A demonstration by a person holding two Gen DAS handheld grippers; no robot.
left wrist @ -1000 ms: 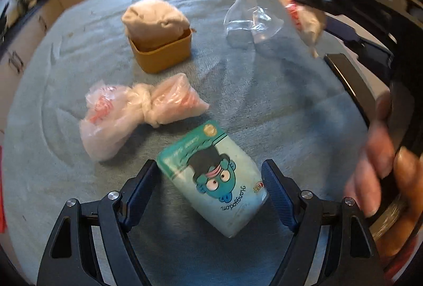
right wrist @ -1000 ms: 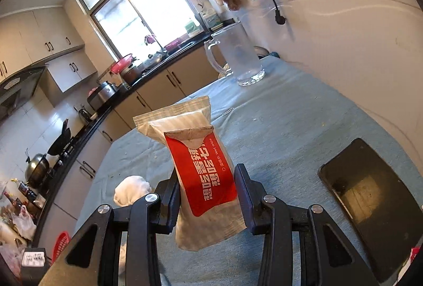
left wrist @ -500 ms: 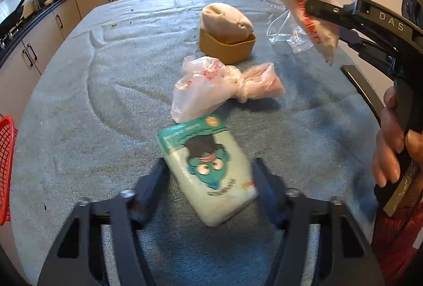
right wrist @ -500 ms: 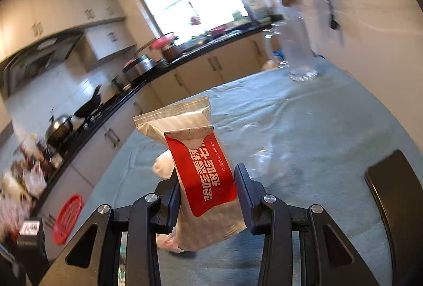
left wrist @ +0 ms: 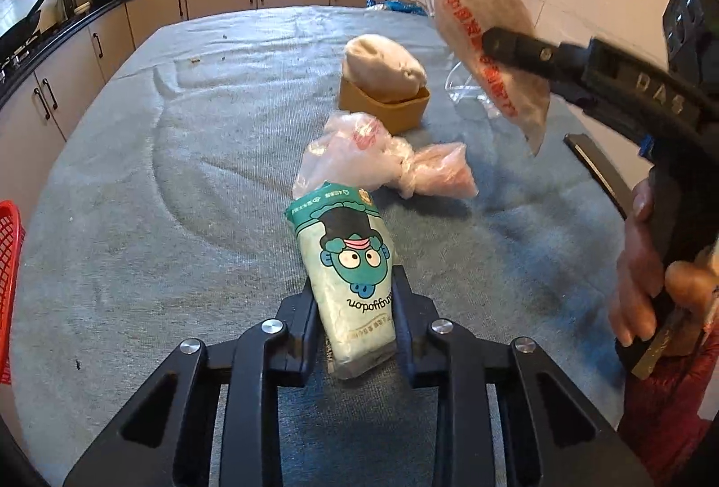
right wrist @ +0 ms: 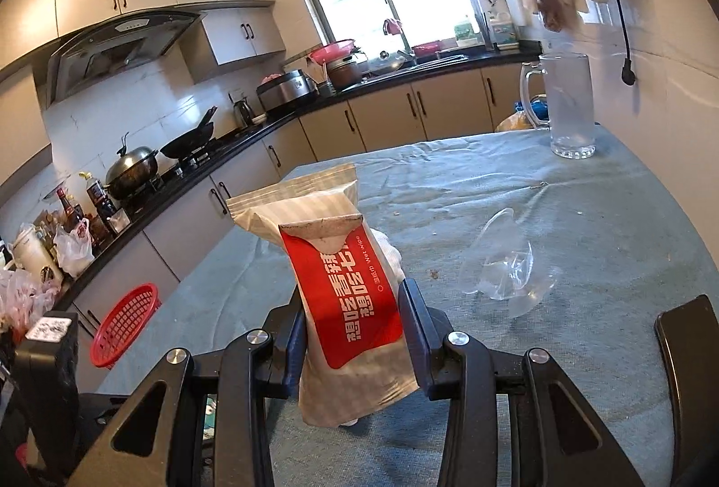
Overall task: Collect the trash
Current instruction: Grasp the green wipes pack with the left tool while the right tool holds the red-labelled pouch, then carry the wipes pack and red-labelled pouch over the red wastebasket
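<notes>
Room: kitchen, grey-clothed tabletop.
Left tool: just closing, now pinching green cartoon packet, low at 6 o'clock.
Right tool: clamped on red wet-wipe pack, held aloft.
Waiting trash: pink bag at centre, clear plastic at 3 o'clock.
Risk: soft packet squirming loose; red basket far off at 9 o'clock, easily missed.

Cloth-covered table bears knotted bag, tub.

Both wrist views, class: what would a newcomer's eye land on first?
The teal cartoon-face tissue pack sits low and central, clamped in the left gripper, whose jaws have just been closing. The red-labelled wet wipe packet stands in the right gripper. A red plastic basket sits beside the table.
</notes>
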